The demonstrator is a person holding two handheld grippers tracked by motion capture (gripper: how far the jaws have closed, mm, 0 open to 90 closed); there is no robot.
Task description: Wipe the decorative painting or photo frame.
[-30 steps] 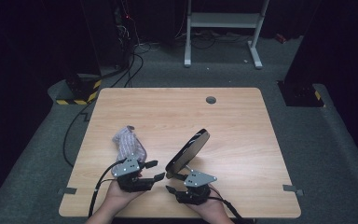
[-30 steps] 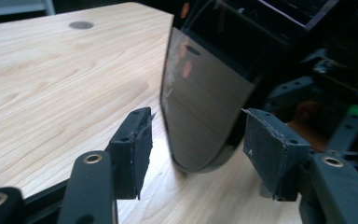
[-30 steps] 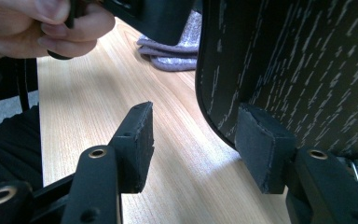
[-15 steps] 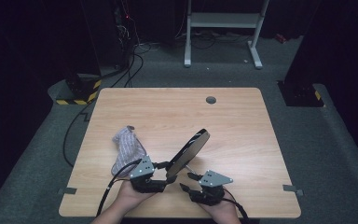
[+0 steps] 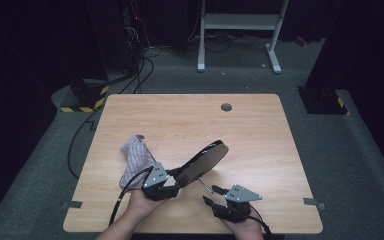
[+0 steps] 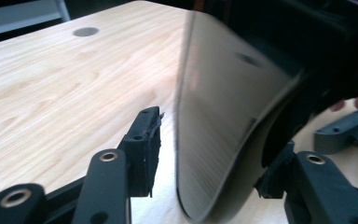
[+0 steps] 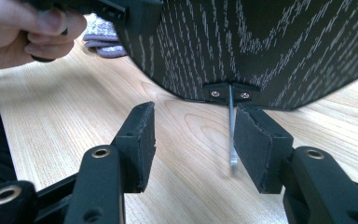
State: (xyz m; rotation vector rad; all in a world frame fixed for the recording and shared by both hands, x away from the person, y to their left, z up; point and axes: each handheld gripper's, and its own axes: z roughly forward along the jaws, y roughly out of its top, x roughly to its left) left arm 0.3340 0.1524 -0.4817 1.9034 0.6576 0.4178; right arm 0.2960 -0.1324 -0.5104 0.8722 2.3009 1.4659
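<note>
A grey knitted cloth (image 5: 134,159) lies on the left part of the wooden table (image 5: 260,130), just left of the left gripper (image 5: 172,181). That gripper's jaws have just been closing, and the lower edge of a black oval mirror (image 5: 202,160) stands between them; in the left gripper view one pad is a sliver clear of the glass face (image 6: 223,116), so a firm clamp cannot be told. The mirror tilts up toward the far right. A thin metal stand leg (image 7: 232,130) hangs under its wood-grained back. The right gripper (image 5: 214,196) sits near the table's near edge, fingers apart, gripping nothing.
</note>
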